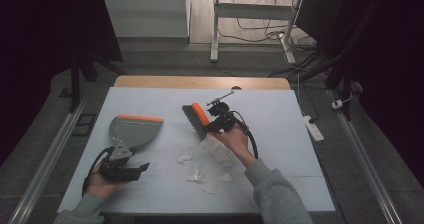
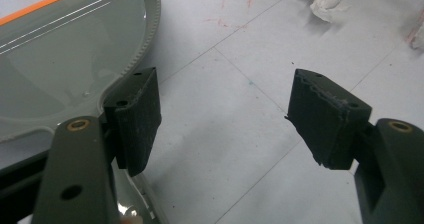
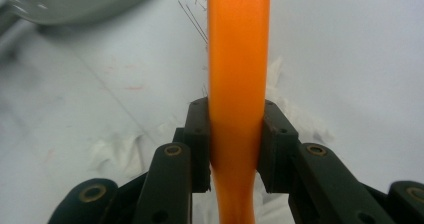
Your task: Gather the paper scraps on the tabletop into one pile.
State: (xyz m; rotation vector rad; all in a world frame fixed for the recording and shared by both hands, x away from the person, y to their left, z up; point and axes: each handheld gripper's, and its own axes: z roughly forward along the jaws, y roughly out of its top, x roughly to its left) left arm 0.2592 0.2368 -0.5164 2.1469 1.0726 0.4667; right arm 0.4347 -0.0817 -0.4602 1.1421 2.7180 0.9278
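Your right gripper (image 3: pixel 235 149) is clamped on the brush (image 1: pixel 196 118) by its orange handle, bristles out ahead of the jaws. Your left gripper (image 2: pixel 225 119) stands wide open w/ nothing between the pads; the dustpan (image 2: pixel 65 69) lies just beside its left jaw, not gripped. Paper scraps (image 1: pixel 200 176) are scattered on the table (image 1: pixel 280 134), none in the pan, so, as I judge it, the sweeping's barely begun.

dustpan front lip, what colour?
Orange, on a grey dustpan; the high view shows the lip best.
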